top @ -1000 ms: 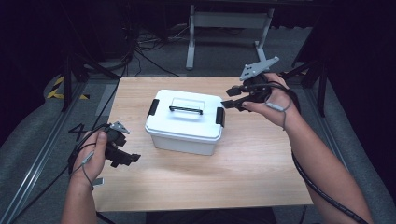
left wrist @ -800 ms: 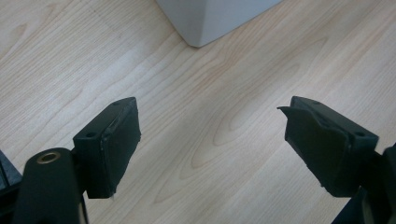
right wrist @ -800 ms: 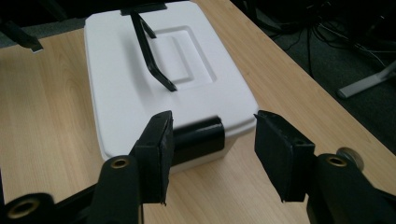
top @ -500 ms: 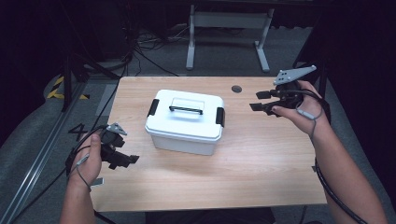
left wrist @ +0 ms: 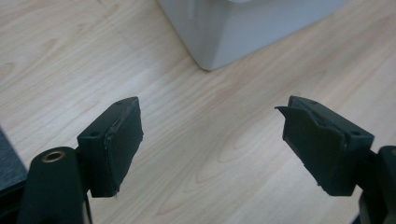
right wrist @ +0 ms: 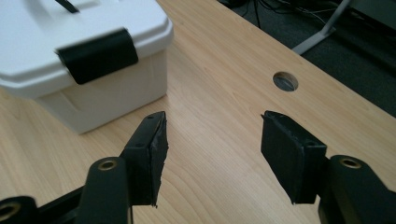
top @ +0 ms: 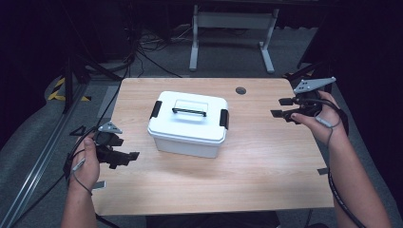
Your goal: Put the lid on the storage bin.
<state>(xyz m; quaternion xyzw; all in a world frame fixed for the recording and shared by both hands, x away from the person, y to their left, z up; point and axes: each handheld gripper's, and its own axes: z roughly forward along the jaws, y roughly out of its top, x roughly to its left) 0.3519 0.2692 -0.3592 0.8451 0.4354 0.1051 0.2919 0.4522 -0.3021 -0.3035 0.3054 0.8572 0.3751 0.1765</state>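
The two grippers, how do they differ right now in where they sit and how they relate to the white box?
The left gripper sits near the table's near left edge, close to the white box; the right gripper hangs by the far right edge, farther from the box. The right gripper's jaws have just been opening, with nothing between them. Both stand open, empty, pointing toward the box.
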